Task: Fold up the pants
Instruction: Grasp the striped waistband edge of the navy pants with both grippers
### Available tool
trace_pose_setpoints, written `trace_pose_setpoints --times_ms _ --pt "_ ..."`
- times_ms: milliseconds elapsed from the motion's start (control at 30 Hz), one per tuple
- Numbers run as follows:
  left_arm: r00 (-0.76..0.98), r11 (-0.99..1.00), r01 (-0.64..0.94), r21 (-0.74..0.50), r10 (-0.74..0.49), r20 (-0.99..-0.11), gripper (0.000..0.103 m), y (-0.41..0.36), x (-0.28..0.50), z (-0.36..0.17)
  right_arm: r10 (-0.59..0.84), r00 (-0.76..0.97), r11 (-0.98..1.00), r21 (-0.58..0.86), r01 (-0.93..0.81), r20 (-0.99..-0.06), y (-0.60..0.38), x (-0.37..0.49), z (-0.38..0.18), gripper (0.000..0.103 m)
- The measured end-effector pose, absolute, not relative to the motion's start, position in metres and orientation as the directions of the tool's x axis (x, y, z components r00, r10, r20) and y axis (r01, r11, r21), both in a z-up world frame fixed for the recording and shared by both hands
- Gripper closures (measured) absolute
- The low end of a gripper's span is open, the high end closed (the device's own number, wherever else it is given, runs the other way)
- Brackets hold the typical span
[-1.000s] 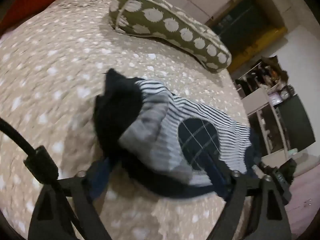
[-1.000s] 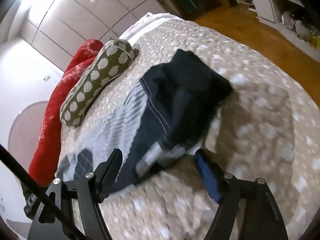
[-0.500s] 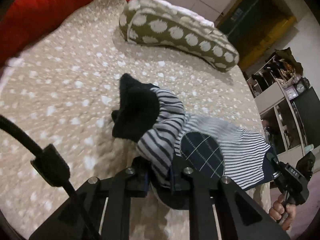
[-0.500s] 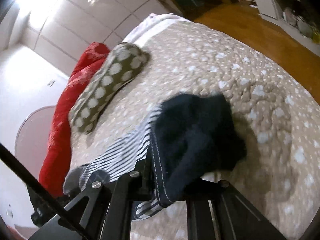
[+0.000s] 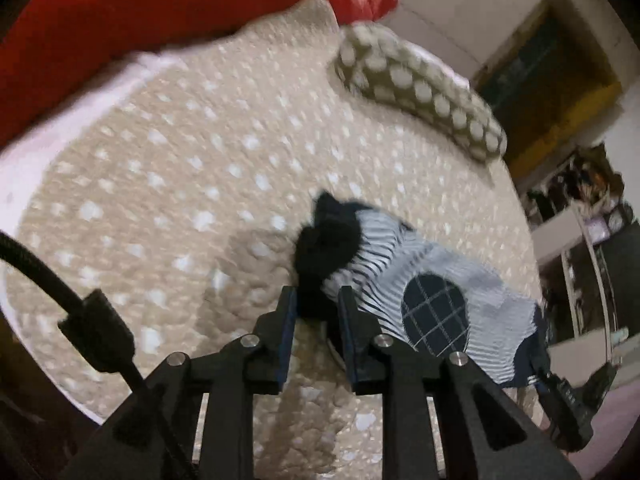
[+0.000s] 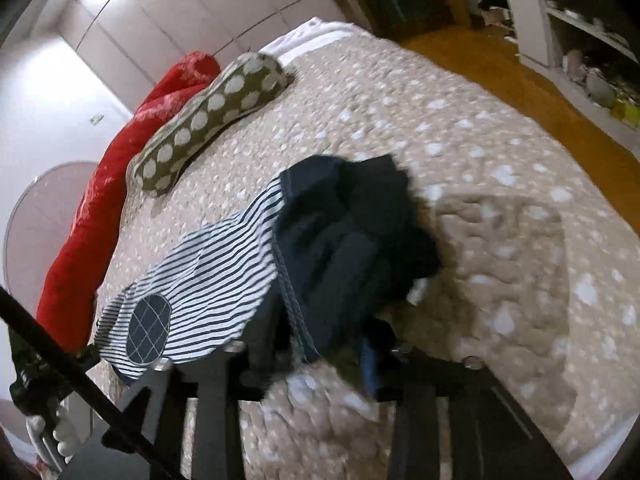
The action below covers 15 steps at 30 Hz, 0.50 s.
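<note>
The pants [image 5: 436,276] are small, navy-and-white striped, with a navy checked oval patch and dark navy cuffs. They hang stretched between my two grippers just above the beige spotted bedspread [image 5: 168,200]. My left gripper [image 5: 318,308] is shut on the dark cuff end at one side. In the right wrist view the pants [image 6: 224,264] run from lower left to centre, and my right gripper [image 6: 316,356] is shut on the bunched dark navy end [image 6: 352,240]. The right fingers are mostly hidden under the cloth.
A green pillow with white dots [image 5: 420,88] lies at the far side of the bed, also in the right wrist view [image 6: 208,112]. A red blanket [image 6: 100,200] lines the bed's edge. Shelves [image 6: 580,40] and wooden floor [image 6: 520,92] lie beyond the bed.
Both grippers closed on the ends of the pants and lifted them; the pants have gone from a crumpled heap to hanging stretched between the grippers.
</note>
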<state>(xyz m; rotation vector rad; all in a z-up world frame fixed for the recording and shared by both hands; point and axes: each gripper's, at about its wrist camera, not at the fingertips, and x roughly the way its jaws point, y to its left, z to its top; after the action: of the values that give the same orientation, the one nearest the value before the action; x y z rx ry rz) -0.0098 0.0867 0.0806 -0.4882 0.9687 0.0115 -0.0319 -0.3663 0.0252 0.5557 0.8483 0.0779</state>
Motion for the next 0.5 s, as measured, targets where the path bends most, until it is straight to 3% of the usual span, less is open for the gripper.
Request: trace_pose_setpoints --times_ms 133,333,500 --pt "0.611 0.895 -0.207 -0.395 -0.197 -0.767 0.070 0.094 -0.024 0.092 0.215 0.735 0.864 0.475 0.163 -0.643 -0.376 -0.048 0.038 0.054" --pt "0.551 0.865 -0.164 -0.474 -0.318 -0.771 0.069 0.086 -0.031 0.072 0.334 0.731 0.856 0.516 0.029 -0.595 -0.349 -0.055 0.054 0.054" --pt "0.483 0.875 -0.135 -0.465 -0.352 -0.802 0.069 0.066 -0.007 0.055 0.419 0.649 0.847 0.531 -0.026 -0.635 -0.316 -0.049 0.050 0.054"
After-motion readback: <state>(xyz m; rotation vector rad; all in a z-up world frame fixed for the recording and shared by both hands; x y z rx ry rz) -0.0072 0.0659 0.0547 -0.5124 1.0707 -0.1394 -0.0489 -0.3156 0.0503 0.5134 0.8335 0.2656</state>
